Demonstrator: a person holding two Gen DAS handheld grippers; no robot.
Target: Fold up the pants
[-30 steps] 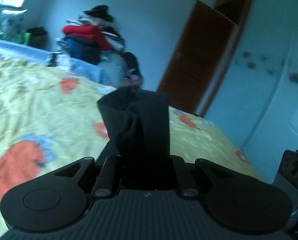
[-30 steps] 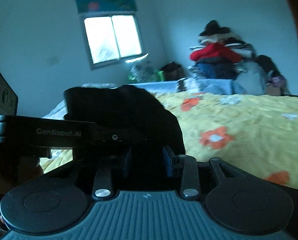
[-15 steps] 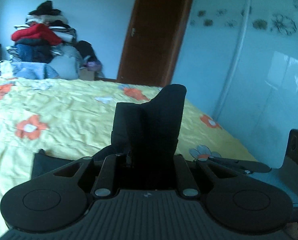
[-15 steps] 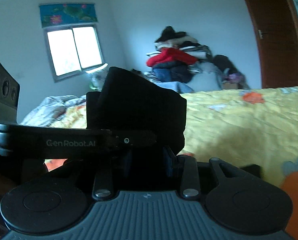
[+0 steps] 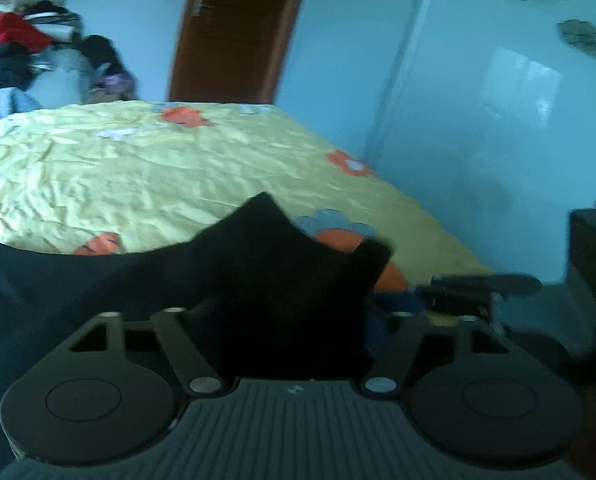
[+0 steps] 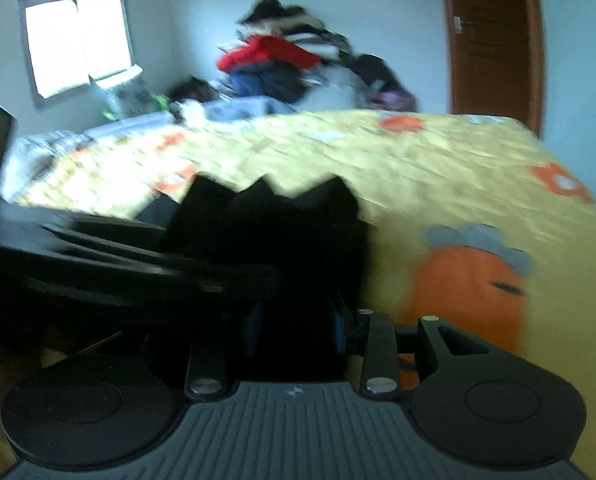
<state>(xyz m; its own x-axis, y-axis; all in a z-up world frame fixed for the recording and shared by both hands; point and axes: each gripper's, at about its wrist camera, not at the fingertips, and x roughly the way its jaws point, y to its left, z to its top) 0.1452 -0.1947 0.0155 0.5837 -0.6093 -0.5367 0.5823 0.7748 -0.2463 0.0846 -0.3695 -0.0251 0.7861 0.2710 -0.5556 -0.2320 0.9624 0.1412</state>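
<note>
Pants (image 5: pixel 257 272) fill both tongs: we see the left tongs (image 5: pixel 293 320) closed on black cloth, and the right tongs (image 6: pixel 298 320) closed on it too. Beyond lies the bed (image 5: pixel 137 168), further away the door (image 5: pixel 237 28).

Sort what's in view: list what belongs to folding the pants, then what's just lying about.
For the job:
pants, black, pinched in both tongs
left tongs
right tongs
bed, yellow flowered cover, the folding surface

Lying about:
clothes pile beyond the bed
door
window
wardrobe
</note>
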